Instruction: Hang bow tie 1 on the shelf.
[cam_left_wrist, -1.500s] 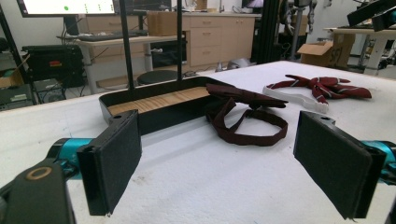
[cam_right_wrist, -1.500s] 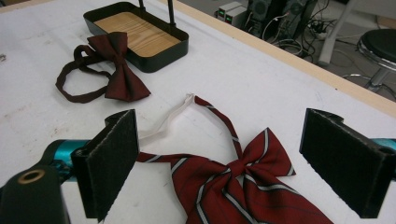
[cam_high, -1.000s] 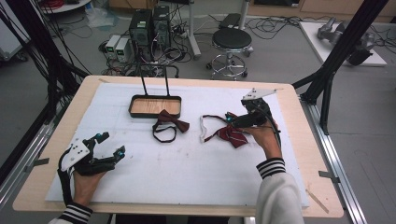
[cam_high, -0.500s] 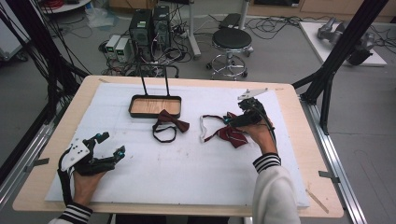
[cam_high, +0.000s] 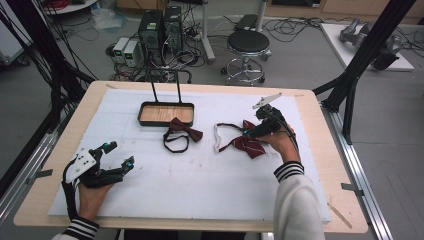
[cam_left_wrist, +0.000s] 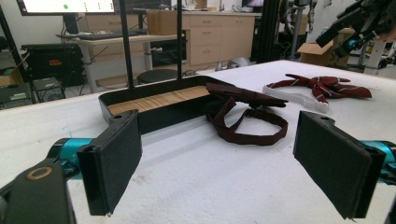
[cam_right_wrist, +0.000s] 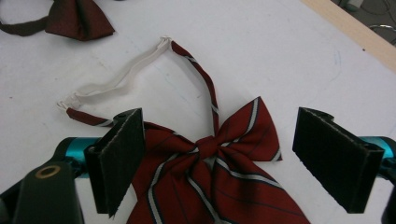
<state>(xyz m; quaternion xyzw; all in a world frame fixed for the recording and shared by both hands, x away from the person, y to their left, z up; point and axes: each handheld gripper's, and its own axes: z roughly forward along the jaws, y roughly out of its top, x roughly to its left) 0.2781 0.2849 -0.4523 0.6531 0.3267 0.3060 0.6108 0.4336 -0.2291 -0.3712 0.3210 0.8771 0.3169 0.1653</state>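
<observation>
Right claw (cam_high: 248, 132) lowered onto striped bow tie (cam_right_wrist: 219, 163) — jaws wide, just narrowing, astride knot | left claw (cam_high: 119, 155) wide — idle

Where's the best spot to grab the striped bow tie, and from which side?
Grip the striped bow tie at its centre knot, coming straight down from above. It lies flat on the white mat, and the knot is its thickest, narrowest part, so both wings should lift together. The right claw already hangs open over it, jaws either side of the knot.
</observation>
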